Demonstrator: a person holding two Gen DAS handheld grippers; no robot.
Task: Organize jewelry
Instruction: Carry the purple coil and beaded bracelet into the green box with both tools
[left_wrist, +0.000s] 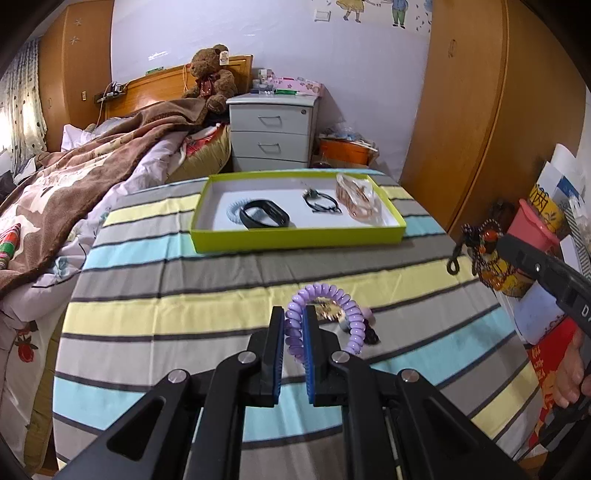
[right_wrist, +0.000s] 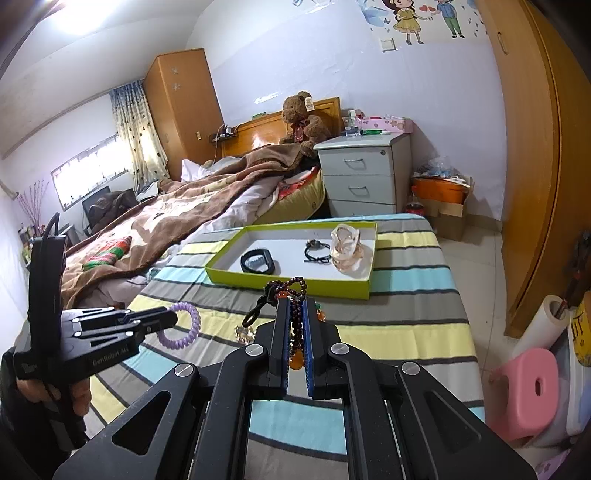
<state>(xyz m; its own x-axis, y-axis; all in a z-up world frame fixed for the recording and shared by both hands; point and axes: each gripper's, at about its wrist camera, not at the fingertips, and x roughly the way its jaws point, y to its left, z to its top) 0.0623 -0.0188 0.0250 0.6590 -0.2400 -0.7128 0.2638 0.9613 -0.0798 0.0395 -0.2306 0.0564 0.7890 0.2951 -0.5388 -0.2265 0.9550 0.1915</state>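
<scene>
Left gripper (left_wrist: 294, 321) pinching purple coil hair tie (left_wrist: 325, 314), right gripper (right_wrist: 295, 314) pinching beaded bracelet (right_wrist: 293, 295), green tray (left_wrist: 295, 232) beyond on striped cloth (left_wrist: 184, 277).

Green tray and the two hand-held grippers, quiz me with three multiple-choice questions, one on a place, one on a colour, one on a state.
1. Where does the black wristband lie?
A. in the green tray
B. on the striped cloth
C. on the nightstand

2. What colour is the spiral hair tie in the left hand-held gripper?
A. black
B. purple
C. orange

3. What is the state of the right hand-held gripper?
A. open and empty
B. shut on nothing
C. shut on the dark beaded bracelet

Answers:
1 A, the band sits inside the tray's rim beside a pale blue coil.
2 B, its coils look lilac in both views.
3 C, the beads run between the closed blue pads.
</scene>
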